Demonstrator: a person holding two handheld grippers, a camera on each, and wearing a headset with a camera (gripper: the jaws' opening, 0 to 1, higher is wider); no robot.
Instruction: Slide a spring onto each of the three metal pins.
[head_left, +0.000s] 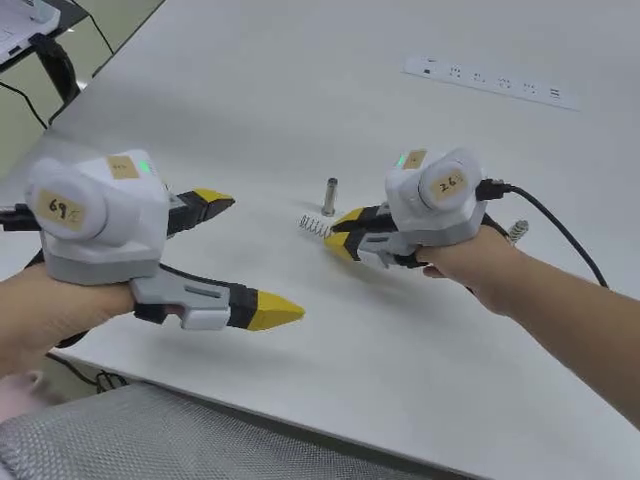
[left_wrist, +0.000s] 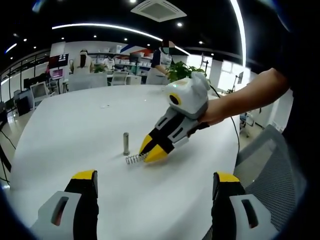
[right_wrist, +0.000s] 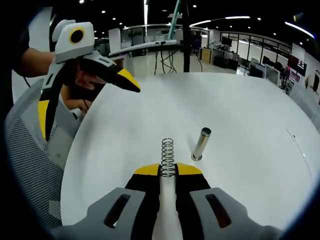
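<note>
A short metal pin (head_left: 329, 196) (left_wrist: 126, 143) (right_wrist: 201, 144) stands upright on the white table. Just in front of it my right gripper (head_left: 336, 234) (left_wrist: 151, 152) (right_wrist: 168, 170) is shut on one end of a spring (head_left: 314, 225) (left_wrist: 133, 159) (right_wrist: 168, 153), which sticks out from the yellow tips and lies level, beside the pin and apart from it. My left gripper (head_left: 255, 260) (left_wrist: 156, 182) is open and holds nothing, hovering at the near left. Another spring-covered pin (head_left: 517, 231) peeks out behind the right hand.
A white power strip (head_left: 490, 82) lies at the far right of the table (head_left: 300, 90). A grey mesh chair back (head_left: 190, 440) sits below the near table edge. Cables and a stand (head_left: 55, 60) are off the table's far left.
</note>
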